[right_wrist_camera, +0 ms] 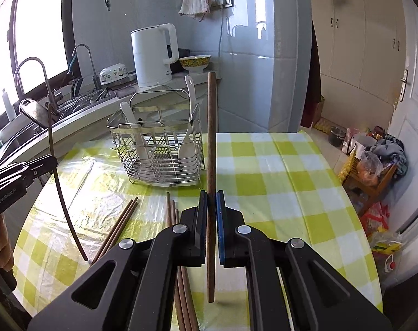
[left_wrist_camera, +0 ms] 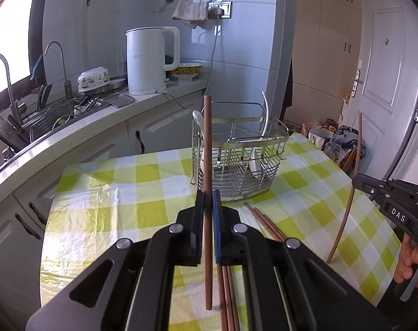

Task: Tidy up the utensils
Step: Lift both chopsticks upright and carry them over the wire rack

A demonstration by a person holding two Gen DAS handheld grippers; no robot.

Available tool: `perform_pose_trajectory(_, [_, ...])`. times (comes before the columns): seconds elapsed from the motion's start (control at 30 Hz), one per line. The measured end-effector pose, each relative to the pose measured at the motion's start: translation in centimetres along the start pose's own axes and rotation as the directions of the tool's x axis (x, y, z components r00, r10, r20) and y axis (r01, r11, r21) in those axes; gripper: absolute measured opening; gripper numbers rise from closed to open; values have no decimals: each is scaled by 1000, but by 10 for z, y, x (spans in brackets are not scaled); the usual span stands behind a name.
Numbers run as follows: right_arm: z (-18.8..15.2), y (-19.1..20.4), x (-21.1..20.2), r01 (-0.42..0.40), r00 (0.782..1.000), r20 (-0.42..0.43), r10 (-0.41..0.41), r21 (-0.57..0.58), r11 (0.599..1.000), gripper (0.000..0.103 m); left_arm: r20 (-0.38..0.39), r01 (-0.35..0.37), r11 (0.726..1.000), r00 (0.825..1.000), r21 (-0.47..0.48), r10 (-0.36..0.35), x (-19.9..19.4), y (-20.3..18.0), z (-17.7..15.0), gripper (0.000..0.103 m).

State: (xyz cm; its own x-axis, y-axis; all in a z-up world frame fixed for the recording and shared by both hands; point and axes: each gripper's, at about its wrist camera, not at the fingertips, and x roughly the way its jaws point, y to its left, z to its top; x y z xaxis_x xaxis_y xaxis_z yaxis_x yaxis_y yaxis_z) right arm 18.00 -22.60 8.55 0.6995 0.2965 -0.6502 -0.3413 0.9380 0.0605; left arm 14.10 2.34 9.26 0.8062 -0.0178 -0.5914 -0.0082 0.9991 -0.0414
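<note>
A home kitchen: sink (left_wrist_camera: 57,115) with taps, white kettle (left_wrist_camera: 148,60) on the counter, checked tablecloth (left_wrist_camera: 126,193)

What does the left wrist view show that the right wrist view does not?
Only left wrist view: the right gripper side-on, shut on its brown wooden chopstick.

Only right wrist view: the left gripper side-on, gripping its chopstick.

Both: wire utensil basket with white spoons, loose chopsticks on the yellow checked tablecloth, white kettle.
</note>
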Motion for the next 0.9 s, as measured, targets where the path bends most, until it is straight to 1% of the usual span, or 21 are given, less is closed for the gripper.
perform_pose_trajectory(0.2, [25,5,-7,-27,999,23,27,-4,1000,8,39,24,1000,999,-16,-23,-10,1,29,6])
perform_pose_trajectory(0.33, [55,9,-15,-39,998,58,40,-16,999,8,85,43,999,996,-22,-41,-18,-1,61,6])
perform_pose_trajectory(0.43, [83,13,-20,-49,995,90,50,-23,999,8,121,57,998,991,-15,-55,-24,-6,88,6])
perform_pose_trajectory(0.7, [154,20,-16,-65,986,154,69,-33,997,8,184,44,999,982,32,-49,-22,-24,153,6])
perform_pose_trajectory(0.9, [191,27,-2,-67,978,195,73,-34,997,8,213,30,998,976,47,-39,-8,-28,189,6])
